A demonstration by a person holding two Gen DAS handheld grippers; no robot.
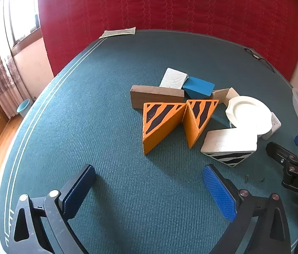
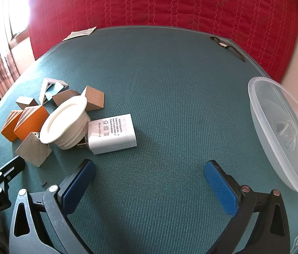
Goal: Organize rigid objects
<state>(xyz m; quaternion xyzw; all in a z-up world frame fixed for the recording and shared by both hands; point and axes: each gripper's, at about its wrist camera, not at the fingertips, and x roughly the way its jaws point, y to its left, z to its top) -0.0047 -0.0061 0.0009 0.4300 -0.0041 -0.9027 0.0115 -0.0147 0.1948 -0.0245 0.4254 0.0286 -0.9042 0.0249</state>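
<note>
A cluster of blocks, led by two orange striped wedges, is gathered on a green tablecloth beside a white power adapter. Both the left gripper and the right gripper are spread wide and empty.

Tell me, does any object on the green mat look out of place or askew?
Yes. The white ribbed round fitting lies tipped on its side, leaning among the wooden blocks. The white power adapter rests against it, an odd item among toy blocks. The clear plastic bowl holds none of them.
</note>
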